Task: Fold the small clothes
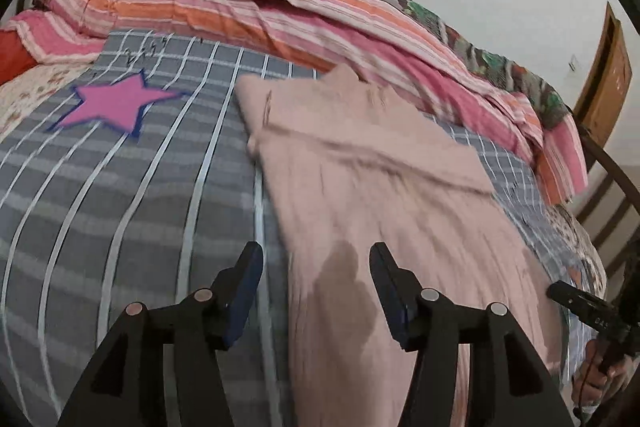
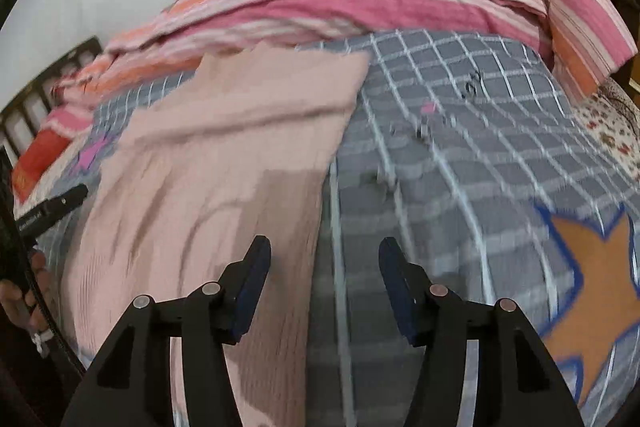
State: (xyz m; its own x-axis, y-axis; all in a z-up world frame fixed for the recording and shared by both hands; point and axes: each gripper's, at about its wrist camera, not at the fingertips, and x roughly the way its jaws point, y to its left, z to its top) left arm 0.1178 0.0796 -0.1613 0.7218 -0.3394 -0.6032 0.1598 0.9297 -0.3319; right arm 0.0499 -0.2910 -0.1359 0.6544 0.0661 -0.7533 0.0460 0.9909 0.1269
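A pale pink ribbed garment [image 1: 372,179] lies flat on the grey checked bedspread [image 1: 132,187], with its far part folded over. My left gripper [image 1: 316,257] is open and empty, hovering over the garment's left edge near its near end. My right gripper [image 2: 324,251] is open and empty above the garment's [image 2: 224,147] right edge, where pink cloth meets the bedspread [image 2: 460,131]. Both views are blurred by motion. The right gripper [image 1: 584,311] shows at the right of the left wrist view, the left gripper [image 2: 52,207] at the left of the right wrist view.
A rumpled pink and orange striped quilt [image 1: 280,7] runs along the far side of the bed against the wall. A pink star [image 1: 116,103] and an orange star [image 2: 596,287] are printed on the bedspread. A wooden bed frame [image 1: 608,195] stands at the right.
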